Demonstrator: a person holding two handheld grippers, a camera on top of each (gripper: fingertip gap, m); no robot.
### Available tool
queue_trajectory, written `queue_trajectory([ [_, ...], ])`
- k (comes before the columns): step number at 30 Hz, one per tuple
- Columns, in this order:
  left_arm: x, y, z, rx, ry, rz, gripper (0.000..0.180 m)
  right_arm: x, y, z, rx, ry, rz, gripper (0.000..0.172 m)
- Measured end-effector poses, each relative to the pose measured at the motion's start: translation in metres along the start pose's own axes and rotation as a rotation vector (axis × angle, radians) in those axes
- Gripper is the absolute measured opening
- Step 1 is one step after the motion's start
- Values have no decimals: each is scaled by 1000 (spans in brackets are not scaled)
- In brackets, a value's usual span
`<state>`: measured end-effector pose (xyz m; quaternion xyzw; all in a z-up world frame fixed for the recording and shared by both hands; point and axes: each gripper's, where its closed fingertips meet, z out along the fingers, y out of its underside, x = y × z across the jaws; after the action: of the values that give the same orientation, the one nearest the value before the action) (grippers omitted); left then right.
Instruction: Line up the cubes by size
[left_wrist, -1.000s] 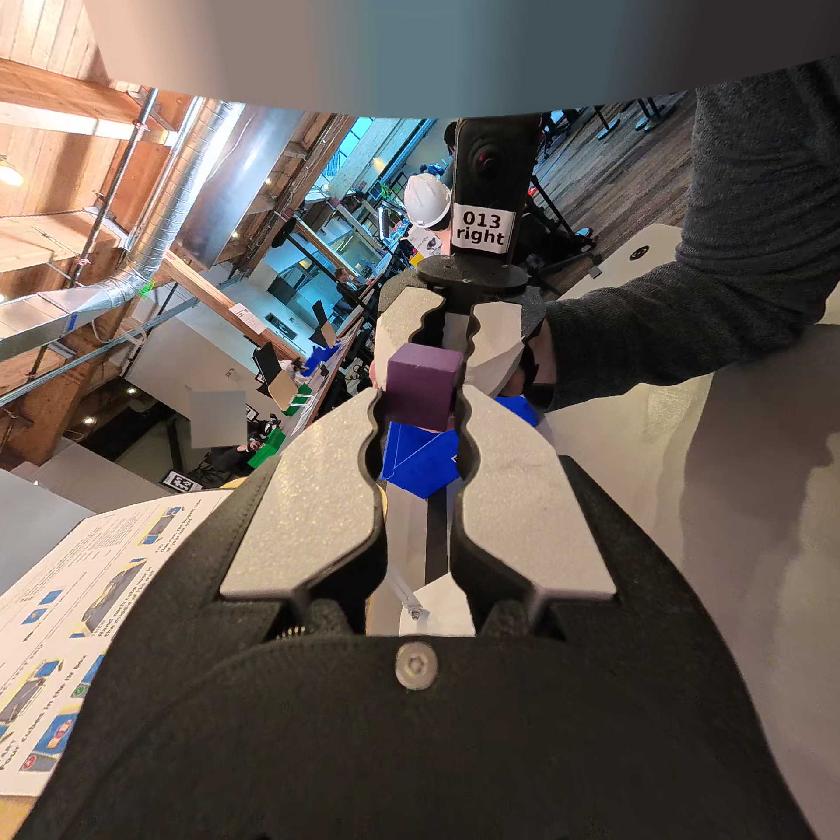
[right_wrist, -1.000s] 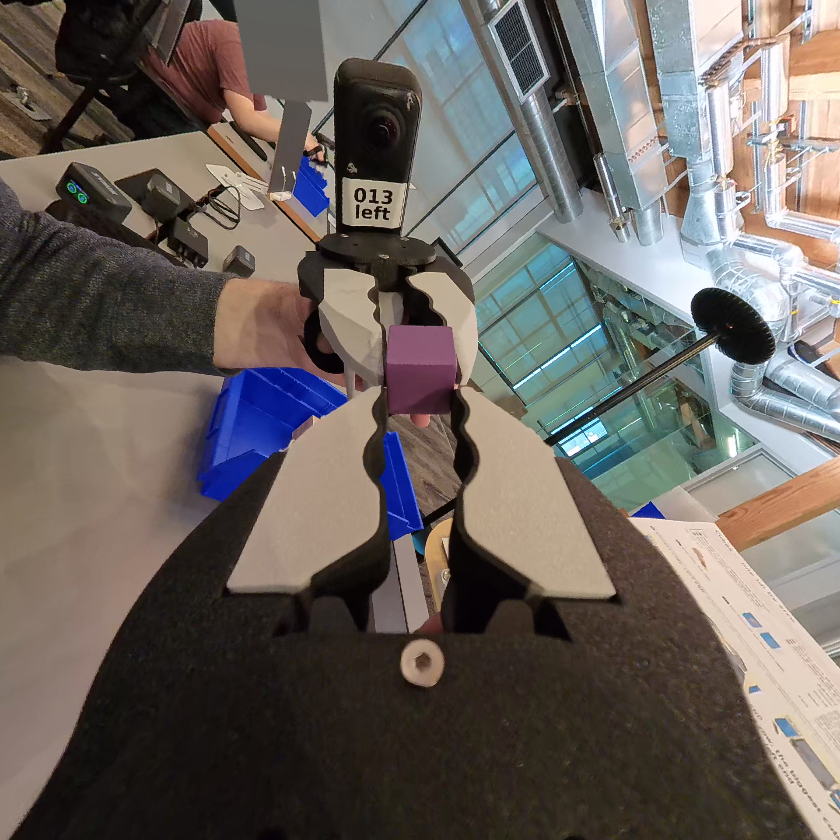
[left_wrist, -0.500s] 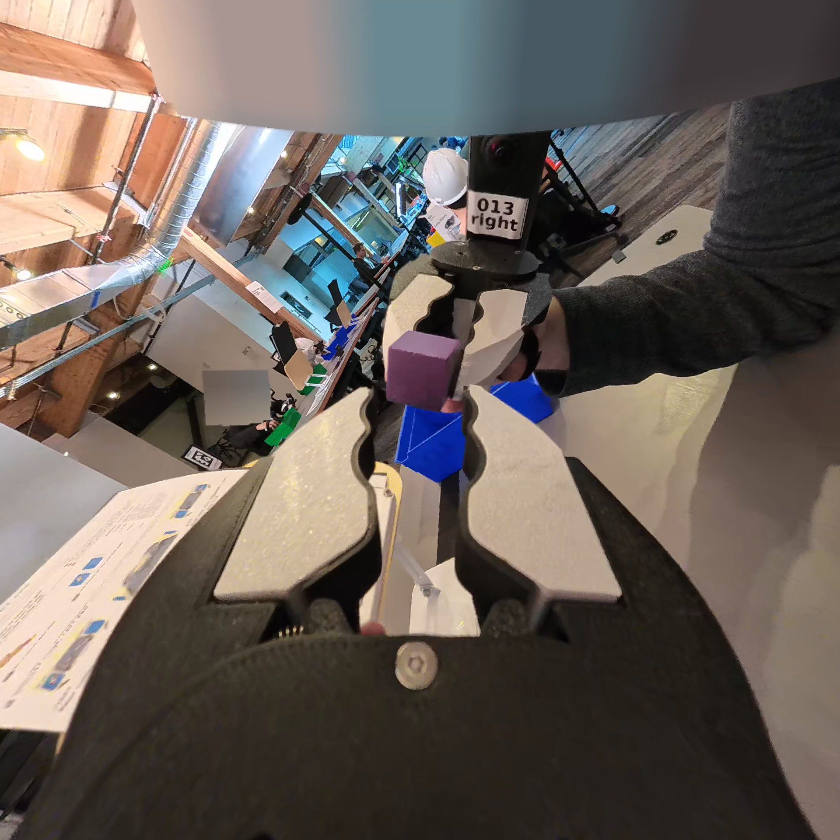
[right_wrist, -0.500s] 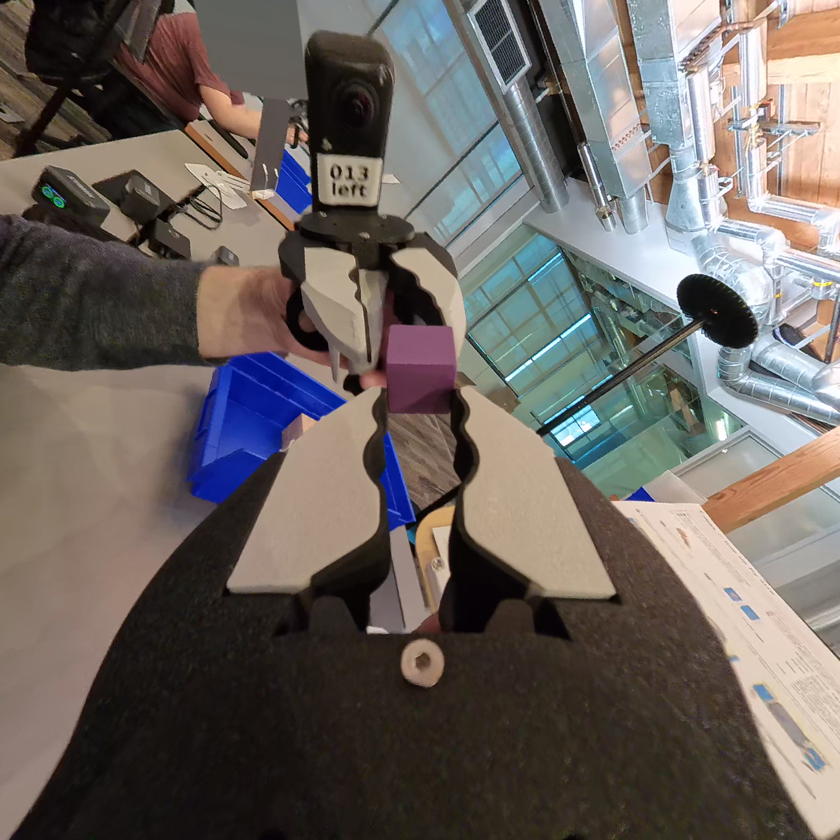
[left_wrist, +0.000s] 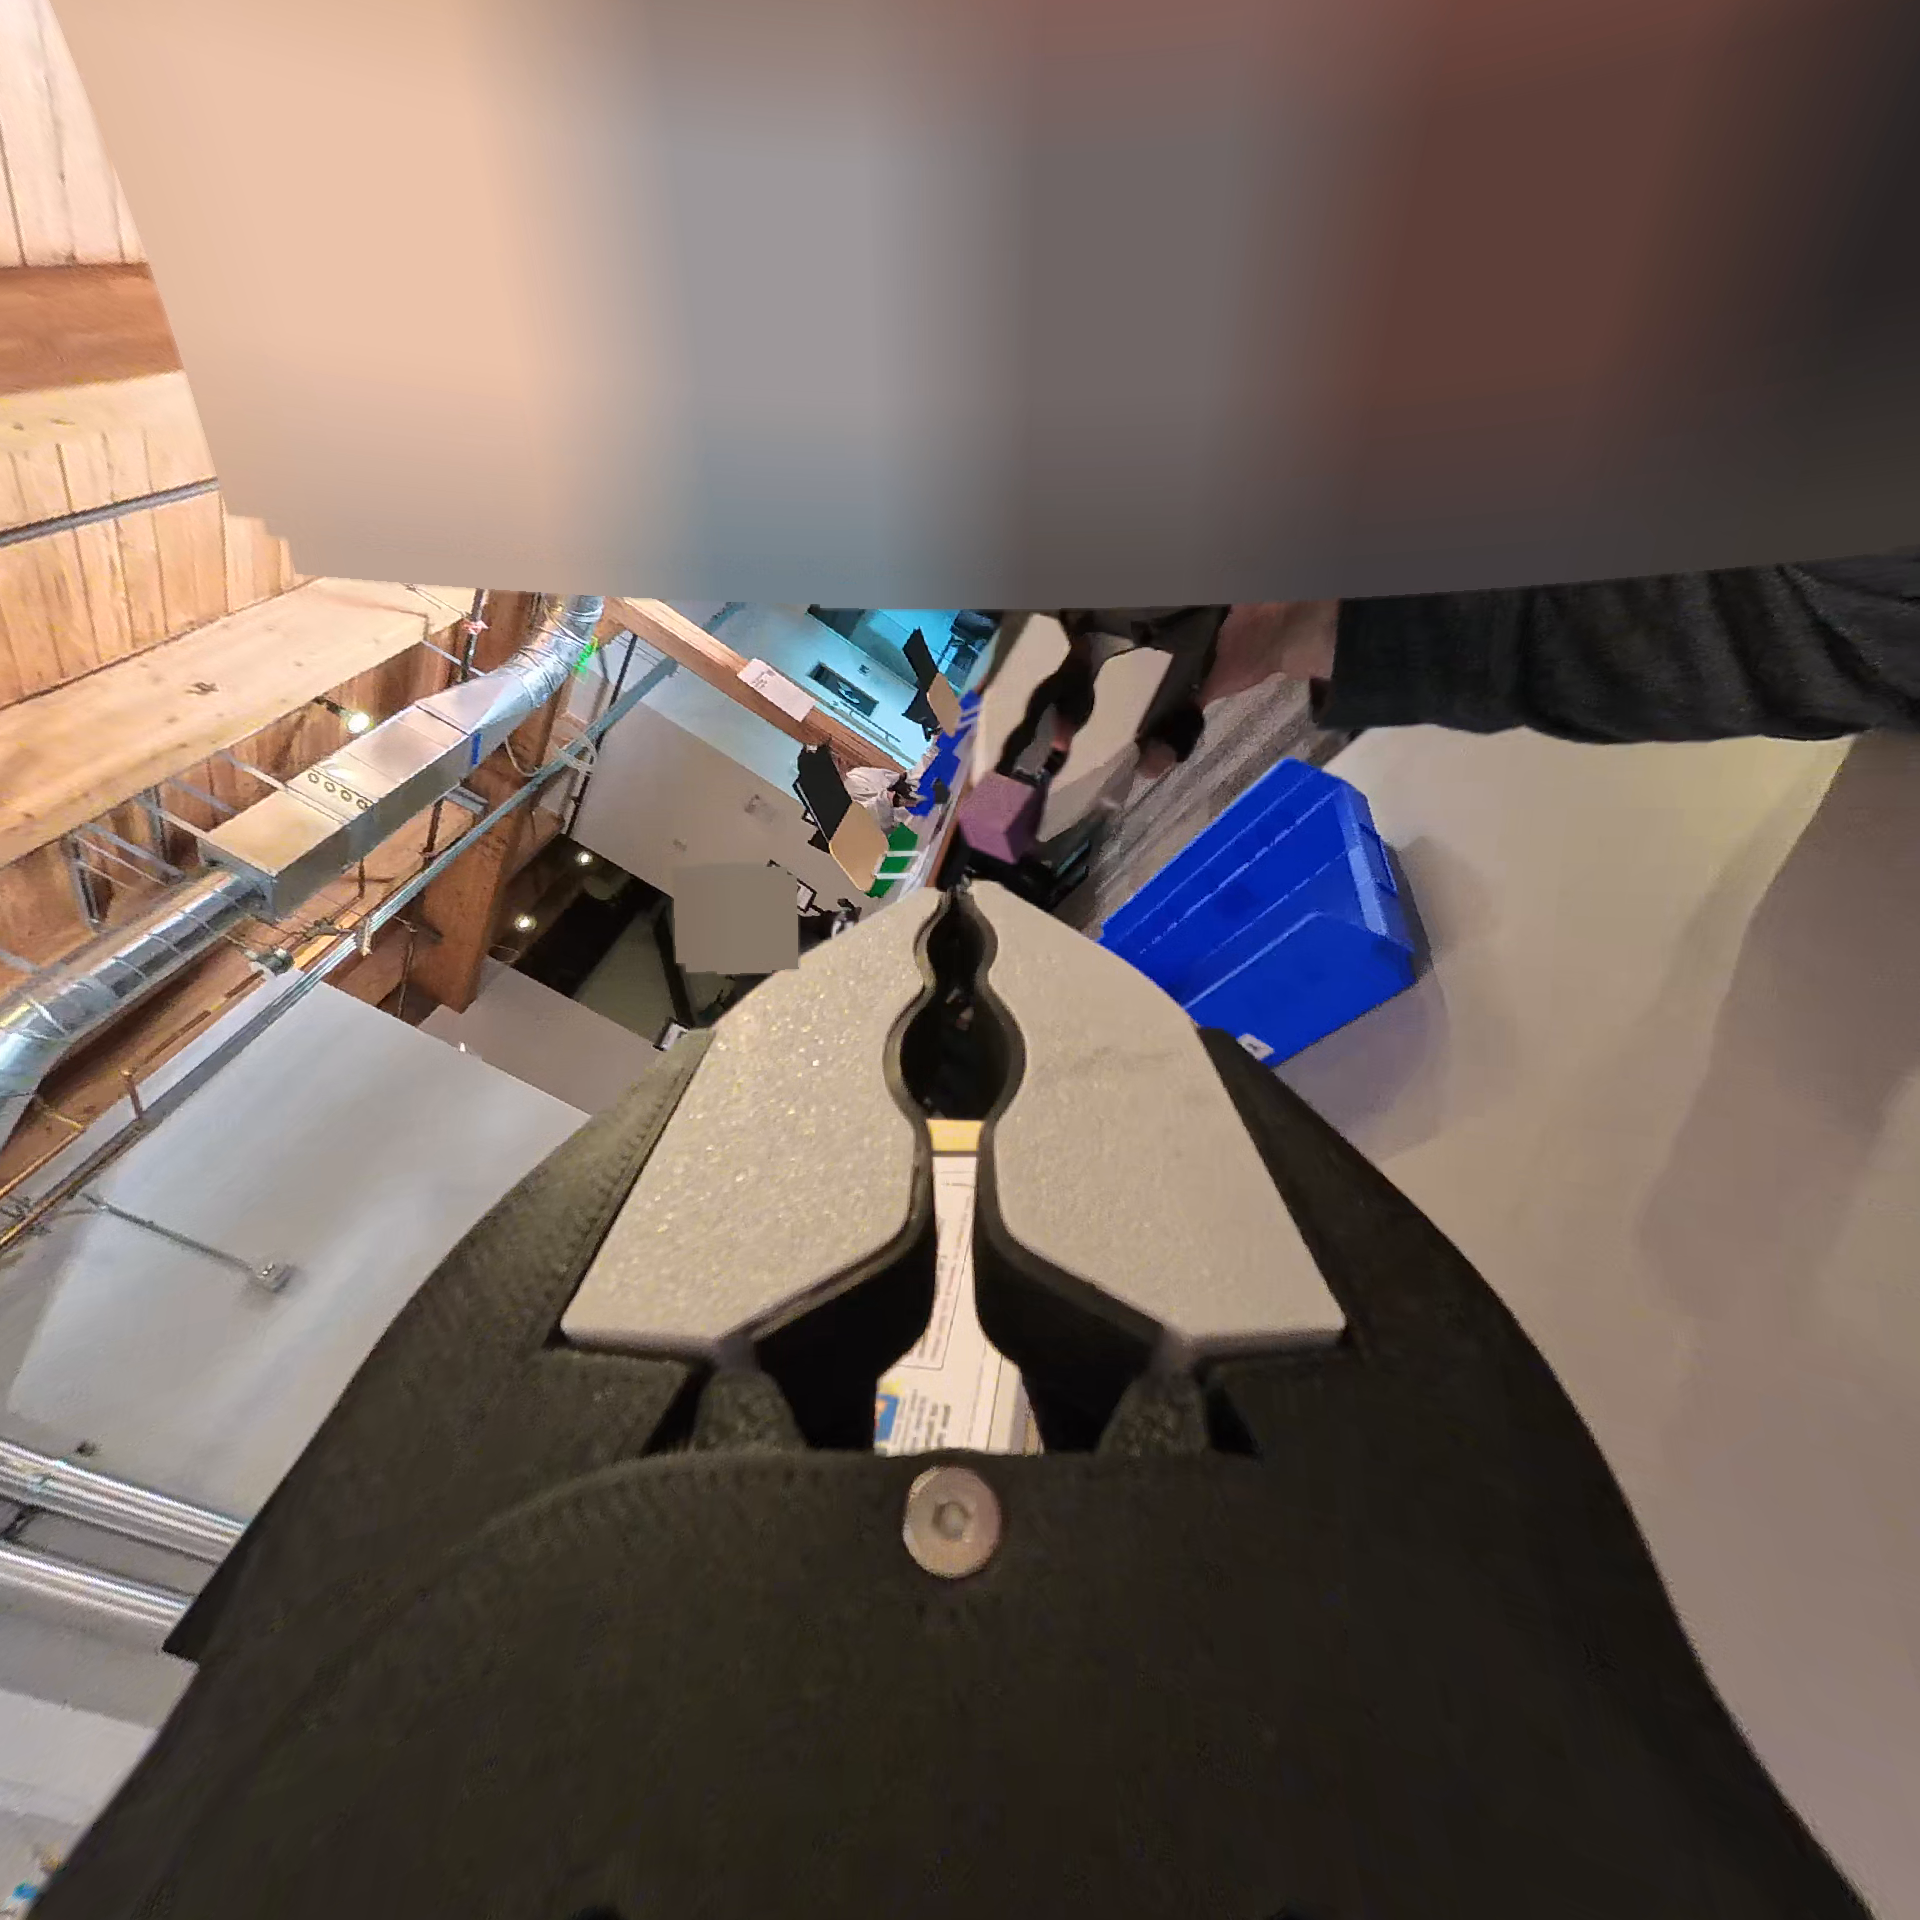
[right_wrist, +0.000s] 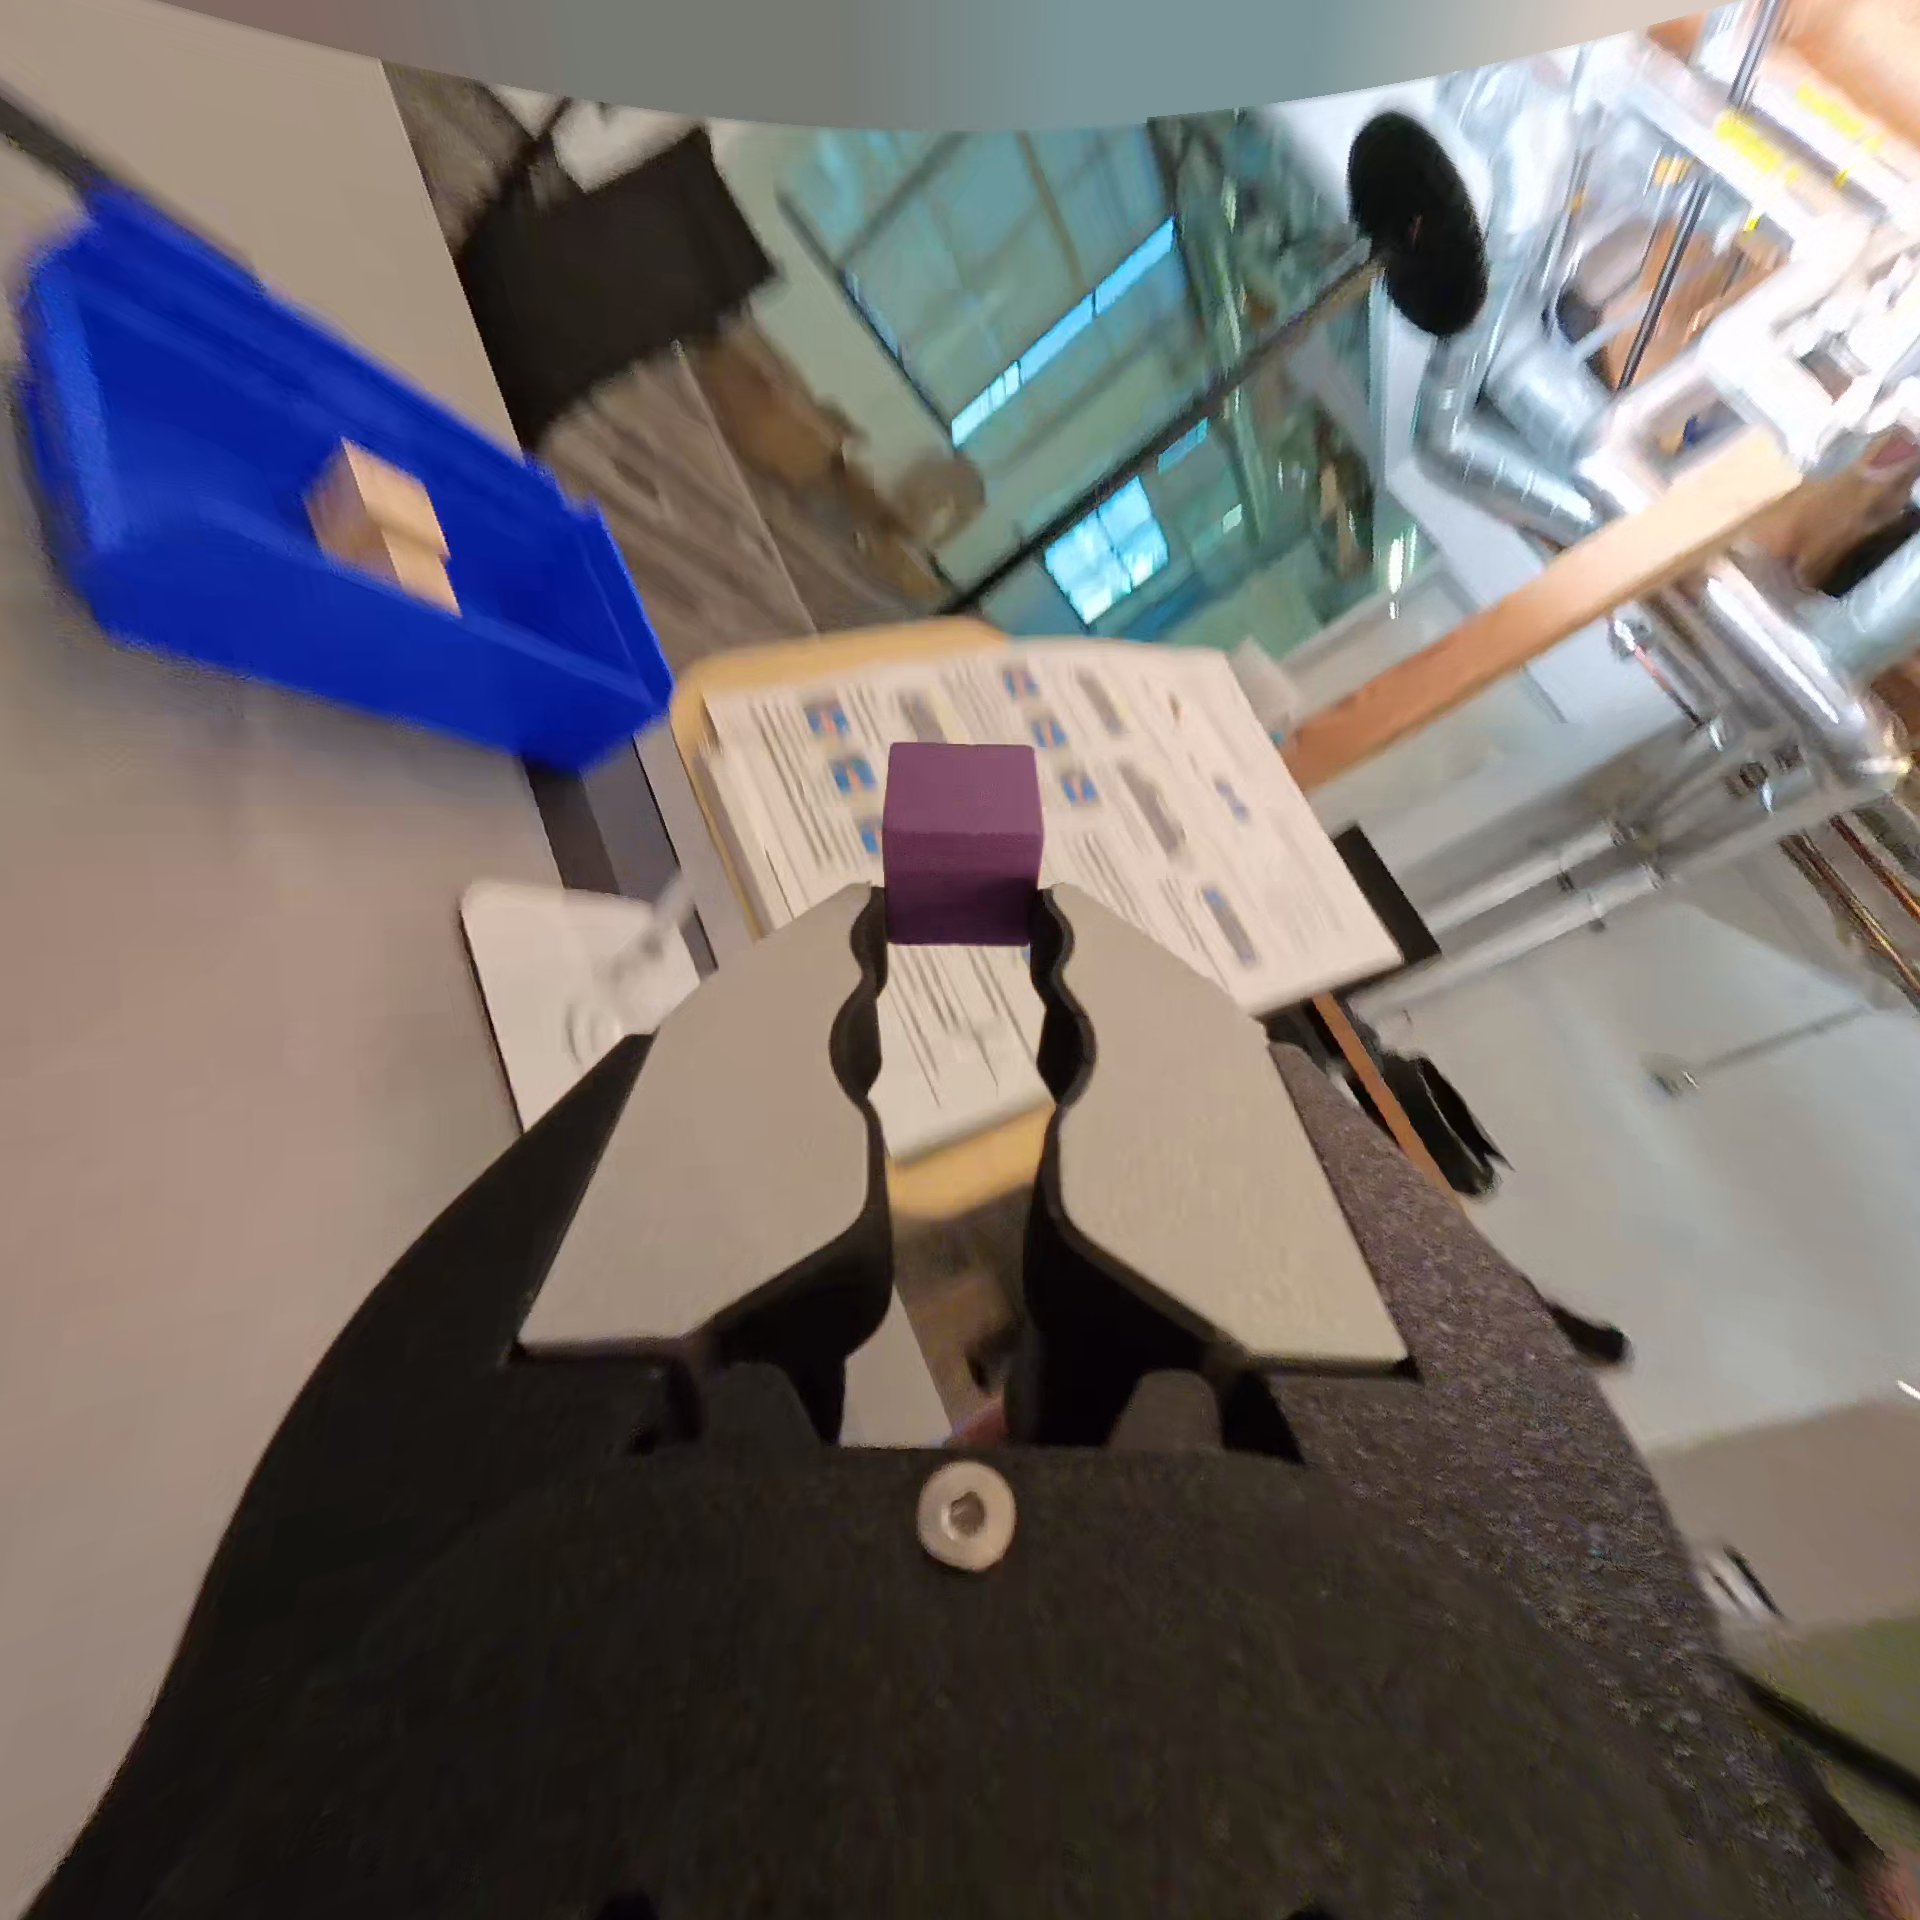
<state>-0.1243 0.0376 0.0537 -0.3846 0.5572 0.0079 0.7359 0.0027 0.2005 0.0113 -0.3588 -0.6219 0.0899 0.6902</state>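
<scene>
**A:** The purple cube (right_wrist: 961, 842) sits at the tips of the right gripper (right_wrist: 958, 920), carried in the air above a printed sheet (right_wrist: 1122, 831) on a board; how should this step be done well?

**B:** My reading is that the cube is in transit toward wherever the row is to be built; no row of cubes shows in either view, so the spot cannot be told. The grip takes only the near part of the cube, with most of it standing proud of the tips; I would keep the wrist level and steady, lower it until the bottom face lies flat on the grey table (right_wrist: 208, 1039), square it to the line, and only then let go.

**A:** And the jaws themselves?

**B:** On the right, narrow, about a cube's width apart; both fingertips (right_wrist: 1049, 914) press the cube's side faces with no gap showing. The left gripper (left_wrist: 958, 902) has its two fingers brought together at the tips, with nothing between them.

**A:** What lies around?

**B:** A blue bin (right_wrist: 312, 499) stands on the table to the left, beyond the cube, with a pale wooden block (right_wrist: 379, 525) inside it; the left view catches the same bin (left_wrist: 1278, 914), and farther off the right gripper with the cube (left_wrist: 997, 821) in it, held by a hand (left_wrist: 1262, 655) in a dark grey sleeve (left_wrist: 1621, 655); much of that view is blurred over.
</scene>
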Motion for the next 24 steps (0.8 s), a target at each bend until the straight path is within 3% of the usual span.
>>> queue_trajectory([
  [5,-7,-4,17,60,-25,-36,0,12,129,-46,-418,-60,-116,26],
  [10,-13,-3,35,106,-37,-63,0,-3,232,-66,-675,-246,-35,26],
  [15,-11,6,48,78,-32,-67,0,-38,298,-61,-825,-443,4,26],
  [24,-14,10,48,73,-39,-74,0,-64,358,-61,-998,-592,-24,26],
])
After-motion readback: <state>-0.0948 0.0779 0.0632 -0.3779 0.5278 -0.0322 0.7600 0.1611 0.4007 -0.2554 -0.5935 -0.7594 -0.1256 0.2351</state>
